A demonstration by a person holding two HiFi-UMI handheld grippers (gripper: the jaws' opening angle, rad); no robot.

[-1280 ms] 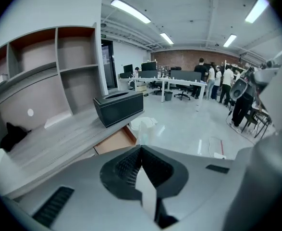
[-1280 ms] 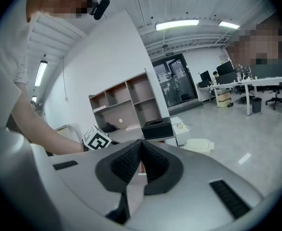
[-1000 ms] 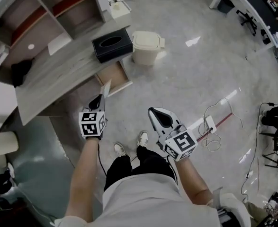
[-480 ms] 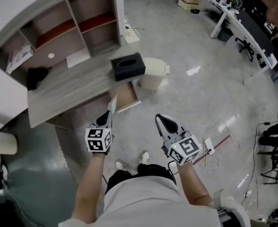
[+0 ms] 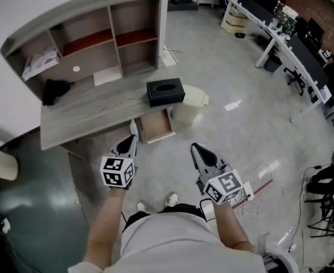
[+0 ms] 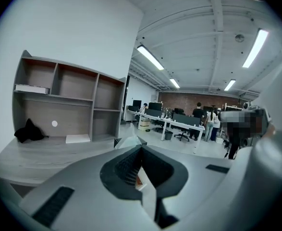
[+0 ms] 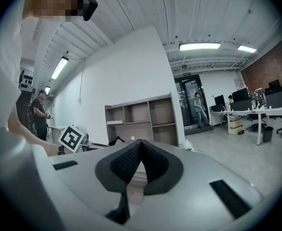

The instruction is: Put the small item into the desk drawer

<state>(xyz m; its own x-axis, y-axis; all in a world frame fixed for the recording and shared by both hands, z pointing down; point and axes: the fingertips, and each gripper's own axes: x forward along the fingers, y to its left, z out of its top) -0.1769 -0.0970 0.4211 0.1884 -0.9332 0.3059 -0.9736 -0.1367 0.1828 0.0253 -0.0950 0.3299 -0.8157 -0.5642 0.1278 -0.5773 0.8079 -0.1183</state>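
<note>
My left gripper (image 5: 131,141) is shut on a small flat whitish packet (image 5: 133,129), whose tip sticks out past the jaws toward the desk. In the left gripper view the packet (image 6: 129,141) pokes up between the closed pads of the left gripper (image 6: 140,149), an orange edge showing lower down. The desk drawer (image 5: 157,125) stands pulled out under the grey desk (image 5: 93,112), just beyond and right of the packet. To the right, my right gripper (image 5: 197,149) is held over the floor, shut and empty; its jaws (image 7: 141,142) meet with nothing between them.
A black tissue box (image 5: 165,92) sits on the desk's right end above the drawer. A cream bin (image 5: 190,103) stands on the floor beside it. A shelf hutch (image 5: 98,38) rises behind the desk, with a dark object (image 5: 54,90) below it. Cables (image 5: 258,178) lie at right.
The view has pulled back from the desk, so desk and drawer sit farther from both grippers. The left gripper keeps its hold on the packet; the right stays shut.
</note>
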